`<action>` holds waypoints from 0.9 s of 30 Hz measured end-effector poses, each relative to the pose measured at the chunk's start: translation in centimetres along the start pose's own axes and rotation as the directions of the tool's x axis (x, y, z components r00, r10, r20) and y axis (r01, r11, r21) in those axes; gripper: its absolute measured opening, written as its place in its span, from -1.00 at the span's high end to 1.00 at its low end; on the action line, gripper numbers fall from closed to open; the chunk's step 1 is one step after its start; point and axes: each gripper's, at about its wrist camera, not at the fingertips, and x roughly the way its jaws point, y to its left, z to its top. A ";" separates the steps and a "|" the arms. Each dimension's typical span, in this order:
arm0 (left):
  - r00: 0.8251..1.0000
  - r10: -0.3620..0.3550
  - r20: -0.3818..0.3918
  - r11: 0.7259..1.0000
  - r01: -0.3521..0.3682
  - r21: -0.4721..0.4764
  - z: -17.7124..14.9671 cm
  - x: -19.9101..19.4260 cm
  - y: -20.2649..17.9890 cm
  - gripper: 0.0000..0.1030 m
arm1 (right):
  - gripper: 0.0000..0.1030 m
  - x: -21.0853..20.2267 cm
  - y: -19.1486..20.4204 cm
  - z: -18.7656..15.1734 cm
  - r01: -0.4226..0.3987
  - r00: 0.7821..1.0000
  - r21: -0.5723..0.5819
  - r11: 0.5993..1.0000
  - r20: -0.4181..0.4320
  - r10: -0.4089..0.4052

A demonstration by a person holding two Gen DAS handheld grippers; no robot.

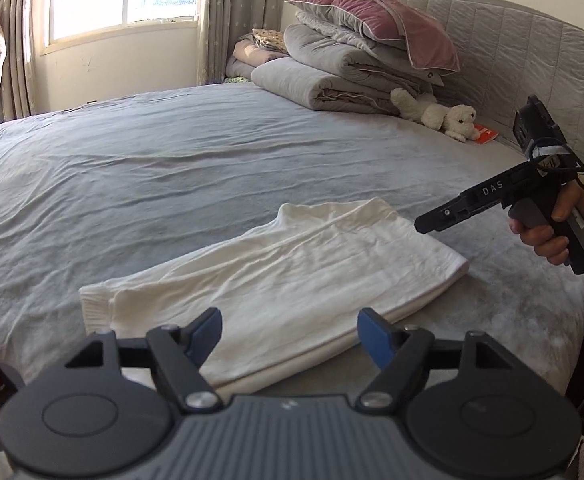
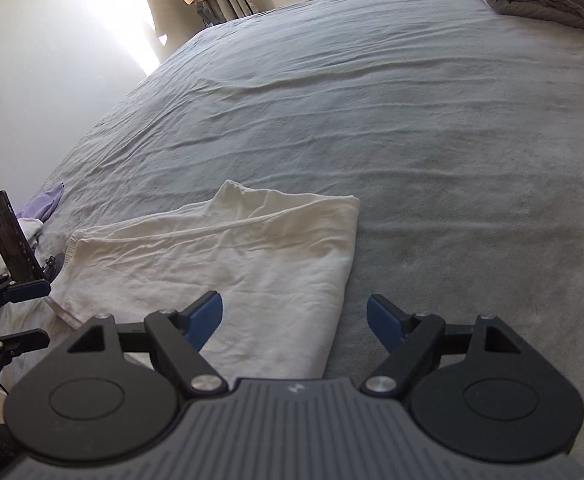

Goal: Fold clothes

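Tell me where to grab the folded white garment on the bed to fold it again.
Probably the ribbed cuff end of the white garment, coming from the near side with the left gripper, already open. That narrow end lies free on the grey bed sheet, so it should lift cleanly.

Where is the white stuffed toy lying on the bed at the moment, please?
In the left wrist view, the stuffed toy lies at the far right of the bed, by the headboard, between the folded quilts and a small red book.
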 end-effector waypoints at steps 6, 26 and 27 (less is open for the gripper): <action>0.999 -0.044 0.030 0.995 0.041 0.087 0.7 2.9 -4.1 -0.47 | -0.57 -0.4 -1.5 -0.3 -0.089 0.992 0.100 0.991 -0.077 0.097; 0.993 -0.122 -0.002 0.942 0.116 0.313 0.9 10.2 -13.2 -0.40 | 0.81 -0.8 -6.1 -2.2 -0.212 0.947 0.367 0.906 -0.151 0.283; 0.993 -0.114 -0.001 0.938 0.108 0.329 0.9 10.4 -13.6 -0.36 | 0.81 -0.9 -6.4 -2.1 -0.221 0.944 0.382 0.897 -0.149 0.296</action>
